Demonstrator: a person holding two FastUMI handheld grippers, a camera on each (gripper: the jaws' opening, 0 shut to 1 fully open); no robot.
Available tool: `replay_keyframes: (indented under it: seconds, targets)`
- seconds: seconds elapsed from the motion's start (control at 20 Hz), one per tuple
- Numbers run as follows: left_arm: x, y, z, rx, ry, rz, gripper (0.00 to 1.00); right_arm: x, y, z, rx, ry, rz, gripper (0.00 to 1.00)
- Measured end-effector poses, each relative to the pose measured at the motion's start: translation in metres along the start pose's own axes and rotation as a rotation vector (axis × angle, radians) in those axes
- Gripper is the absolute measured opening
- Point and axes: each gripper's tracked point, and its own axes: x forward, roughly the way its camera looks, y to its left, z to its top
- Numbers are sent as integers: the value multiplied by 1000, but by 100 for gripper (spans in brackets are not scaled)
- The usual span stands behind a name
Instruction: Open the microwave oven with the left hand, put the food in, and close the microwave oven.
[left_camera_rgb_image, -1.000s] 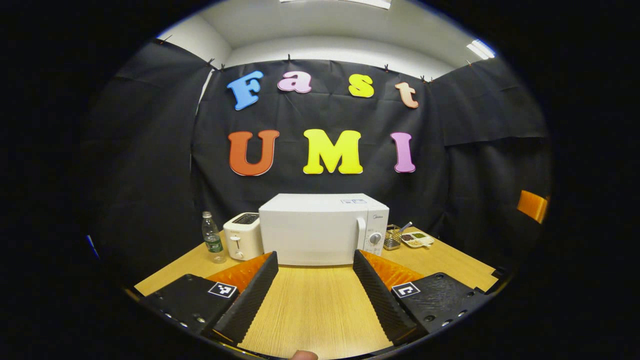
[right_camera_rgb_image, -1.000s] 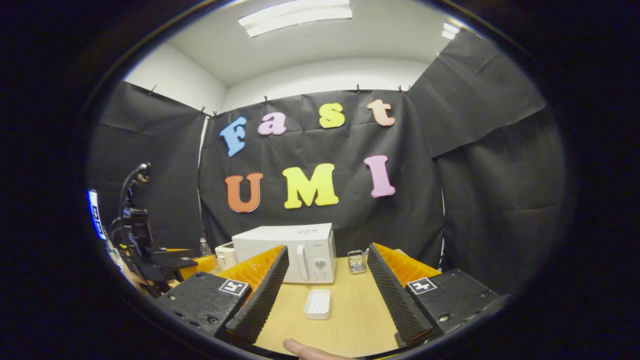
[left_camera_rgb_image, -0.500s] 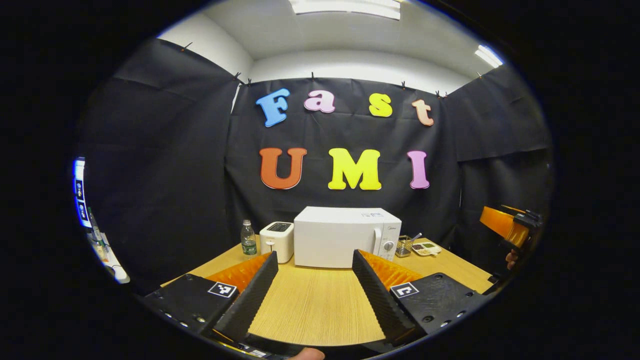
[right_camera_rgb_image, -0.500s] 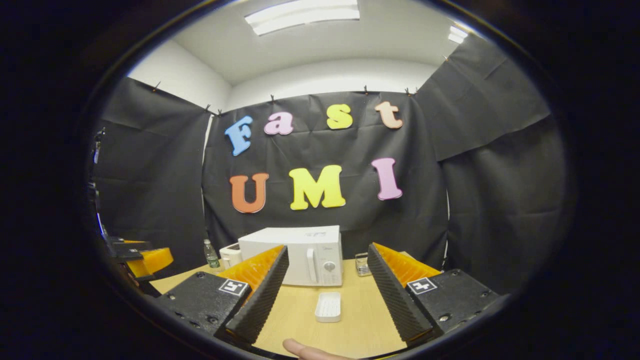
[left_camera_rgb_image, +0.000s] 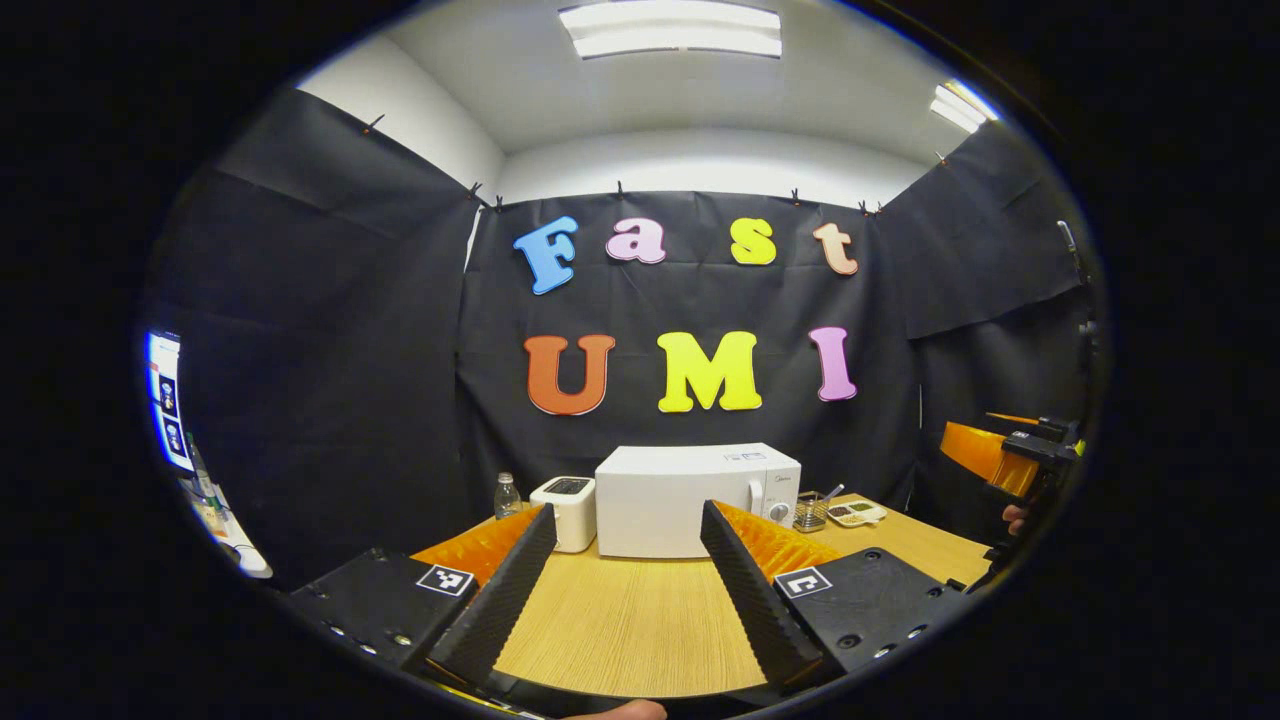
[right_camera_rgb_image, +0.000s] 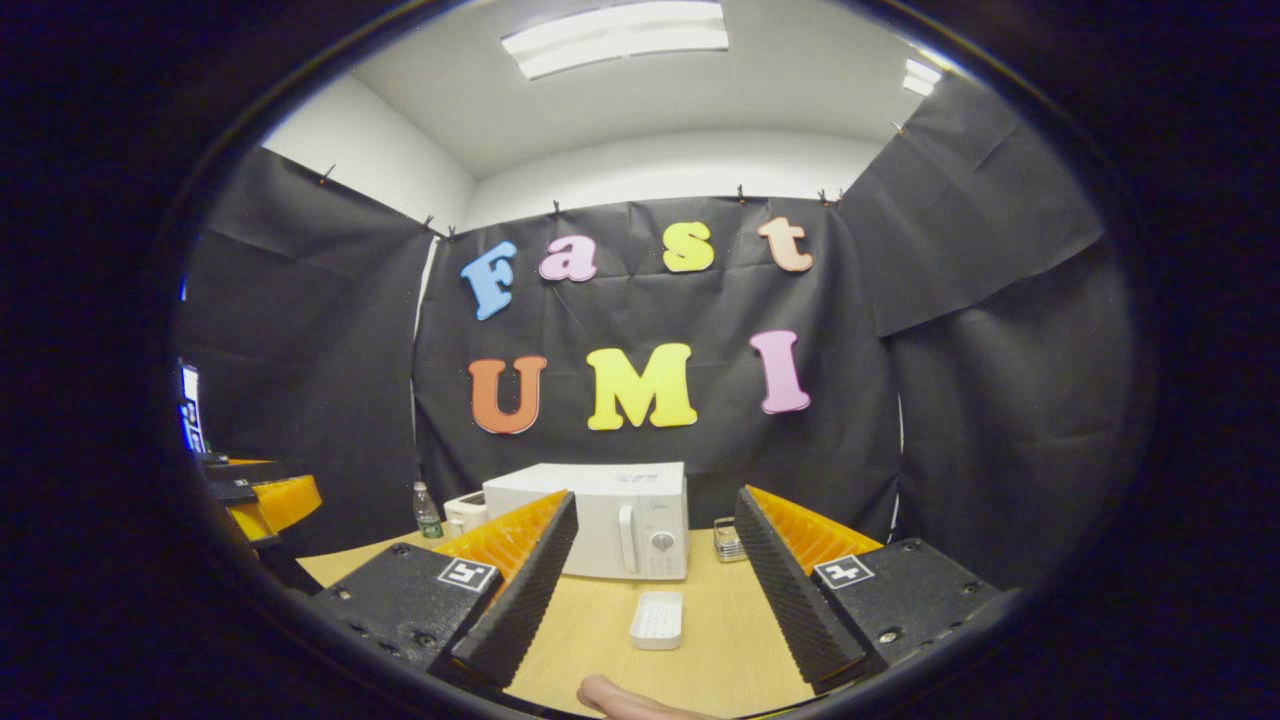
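A white microwave (left_camera_rgb_image: 690, 500) stands at the far side of the wooden table (left_camera_rgb_image: 630, 620), its door shut and its handle (right_camera_rgb_image: 627, 538) and dials on the right. A small white tray of food (left_camera_rgb_image: 855, 513) lies to its right, and it lies on the table between my right gripper's fingers (right_camera_rgb_image: 657, 618). My left gripper (left_camera_rgb_image: 627, 515) is open and empty, well back from the microwave. My right gripper (right_camera_rgb_image: 656, 498) is open and empty too. Each gripper shows at the edge of the other's view (left_camera_rgb_image: 1010, 455) (right_camera_rgb_image: 262, 495).
Left of the microwave stand a white toaster (left_camera_rgb_image: 567, 510) and a water bottle (left_camera_rgb_image: 507, 495). A wire basket with utensils (left_camera_rgb_image: 810, 510) sits beside the food tray. Black cloth walls close the booth behind and at both sides. A thumb (right_camera_rgb_image: 620, 697) shows at the bottom.
My left gripper has drawn back from the microwave, which now looks smaller and farther. The right gripper has shifted a little. Both stay open.
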Motion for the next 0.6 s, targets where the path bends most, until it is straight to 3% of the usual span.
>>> replay_keyframes:
  seconds: [0.6]
  targets:
    - [3, -11, -8, 37, -5, -21, 93, -2, 5, -2, -11, 16, 17, 100]
